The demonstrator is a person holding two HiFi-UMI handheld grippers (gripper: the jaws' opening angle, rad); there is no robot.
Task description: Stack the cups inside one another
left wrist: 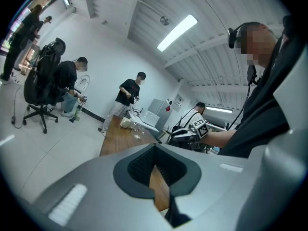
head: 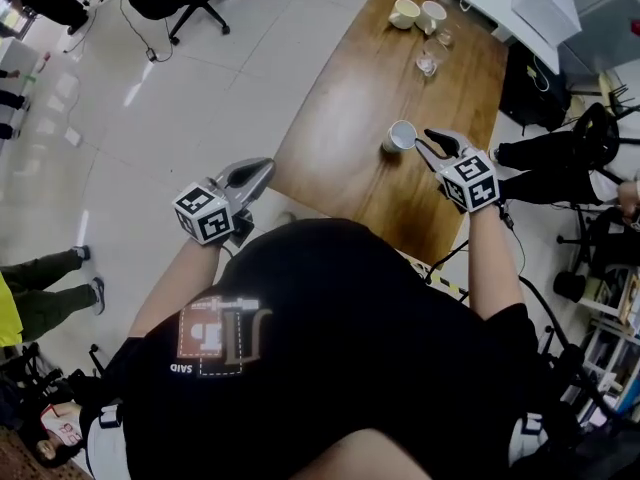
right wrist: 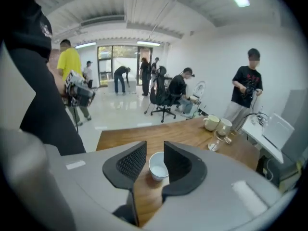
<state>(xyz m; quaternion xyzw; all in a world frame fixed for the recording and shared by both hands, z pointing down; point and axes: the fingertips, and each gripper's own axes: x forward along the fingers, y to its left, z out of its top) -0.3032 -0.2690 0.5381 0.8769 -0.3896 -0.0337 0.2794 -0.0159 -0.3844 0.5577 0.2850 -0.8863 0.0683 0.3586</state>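
Right gripper [head: 428, 146] jaws held apart, aimed at lone white cup [head: 400, 135] at its 10 o'clock; cup not pressed. Left gripper [head: 260, 172] held closed, empty, off table [head: 330, 118]. Two mugs [head: 405, 13] seen side by side at 12 o'clock, unstacked.

An open-plan office or lab workspace is shown: a wide, glossy pale floor [head: 150, 118] is lit by long ceiling strip lights [left wrist: 176, 32], and black swivel chairs [right wrist: 162, 100] on castors are stood about it. A long wooden surface [head: 400, 128] is set next to a white side desk [head: 490, 13] on which white equipment is kept. Several people [right wrist: 246, 88] are seen standing or bent over gear, and glass doors [right wrist: 120, 57] are seen at the far end.
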